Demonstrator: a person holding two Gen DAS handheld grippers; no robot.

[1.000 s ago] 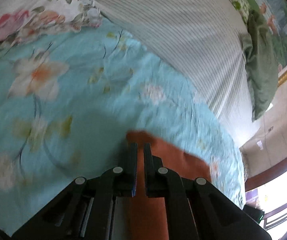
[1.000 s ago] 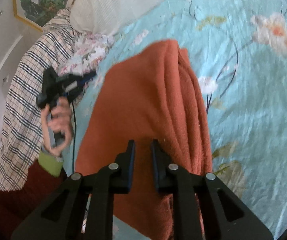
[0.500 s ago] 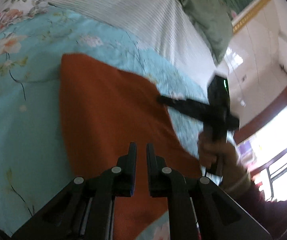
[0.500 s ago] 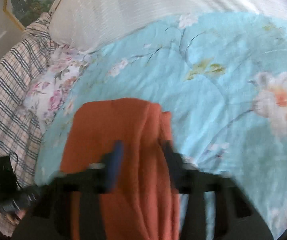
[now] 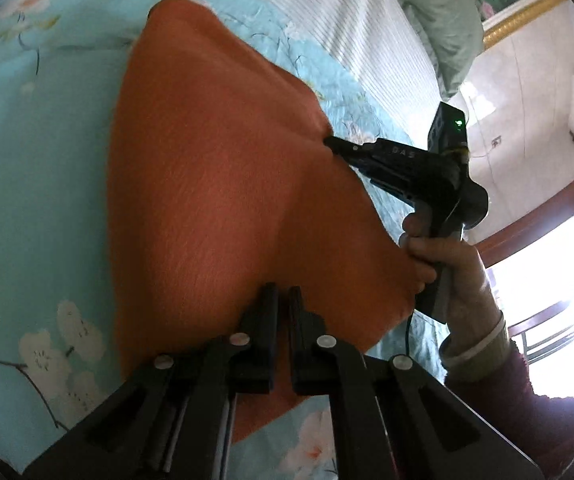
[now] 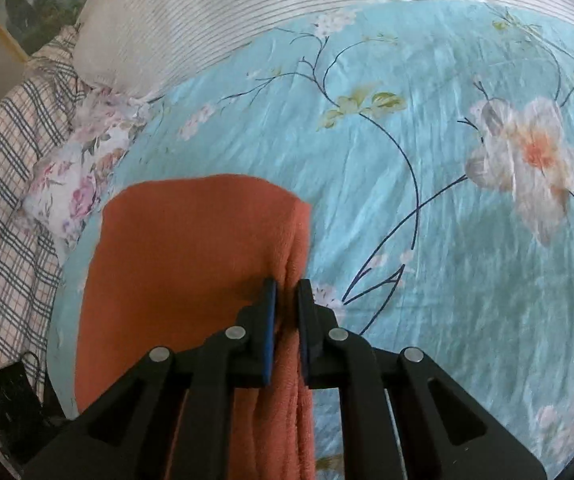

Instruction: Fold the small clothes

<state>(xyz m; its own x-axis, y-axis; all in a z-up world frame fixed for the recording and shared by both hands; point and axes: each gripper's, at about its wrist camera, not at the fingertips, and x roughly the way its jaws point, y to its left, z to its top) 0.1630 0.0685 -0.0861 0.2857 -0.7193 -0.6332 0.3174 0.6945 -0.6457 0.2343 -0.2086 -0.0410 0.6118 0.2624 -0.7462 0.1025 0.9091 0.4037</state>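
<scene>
Rust-orange cloth: a fleecy small garment [image 5: 215, 184] lies across my turquoise floral bedspread [image 5: 35, 184], partly lifted off it and already doubled, its layered edges stacked along its right side in the right wrist view.
Left gripper: my left gripper [image 5: 283, 308] has its fingers drawn close with only a thin slit between them, set at the garment's near edge; I judge it pinches the cloth, though the fabric inside the slit is not plainly seen.
Right gripper: my right gripper [image 6: 285, 300] is clamped on the stacked right-hand edge, the folds passing up between the two pads. From the left wrist view its tip meets the cloth at a puckered spot on the far side, with my right hand [image 5: 443, 264] on the handle.
Beyond: a striped sheet [image 6: 287, 4] lies at the head of the bed, and a checked cover [image 6: 3, 184] and a flowered pillow [image 6: 75, 176] sit left of the garment.
Step in hand: I take this as mid-fold, both held edges raised to carry one half over the other.
Next move: it calls for moving both grips together, keeping the cloth taut, laying edge onto edge squarely, then letting go only once it lies flat.
</scene>
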